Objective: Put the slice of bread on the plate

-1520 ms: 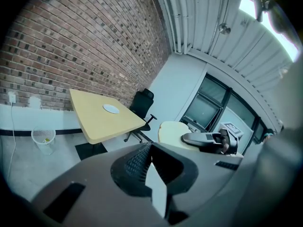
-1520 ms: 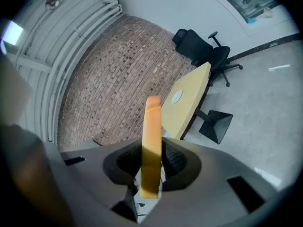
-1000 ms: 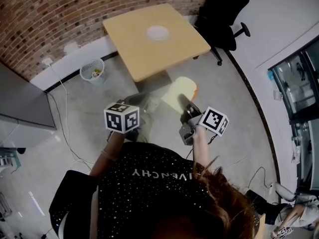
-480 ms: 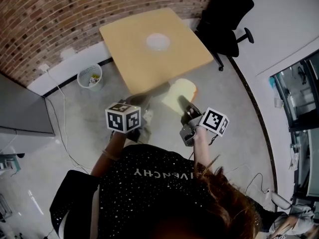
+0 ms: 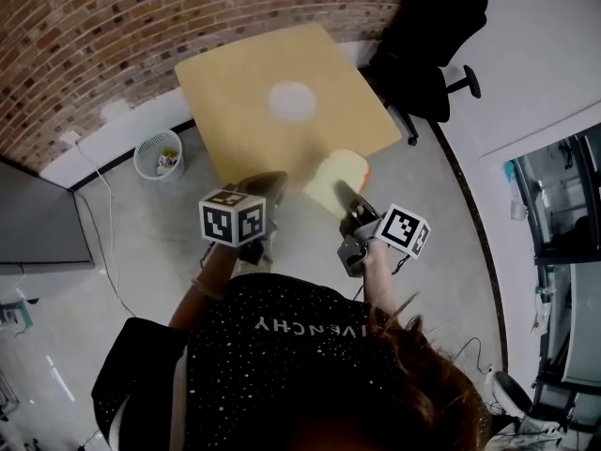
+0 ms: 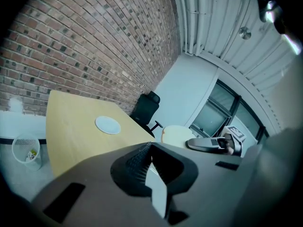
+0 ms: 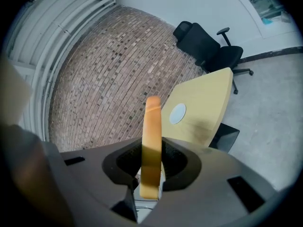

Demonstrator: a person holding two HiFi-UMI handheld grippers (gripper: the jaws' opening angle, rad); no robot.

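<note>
Right gripper view: the tan, round-topped slice of bread (image 7: 152, 126) stood edge-on, pinched between the right gripper's (image 7: 151, 167) jaws, well apart from the round white plate (image 7: 177, 113). The left gripper's (image 6: 149, 151) jaws were pressed together, empty.

Clear run to plate (image 5: 291, 101); chair (image 5: 432, 36) rt.

You're standing in what looks like an office or studio workroom. A red brick wall (image 5: 113, 36) runs behind a plain light-wood table (image 5: 235, 120). A black swivel office chair (image 5: 427, 45) is parked by one of the table's far corners. A wire wastebasket (image 5: 158, 155) with scraps in it sits near the white base of the wall. The floor (image 5: 451, 252) is smooth, bare grey, and dark-framed glazed partitions (image 5: 563, 195) line one side. In your left gripper view, white pipes (image 6: 196, 18) run side by side overhead.
</note>
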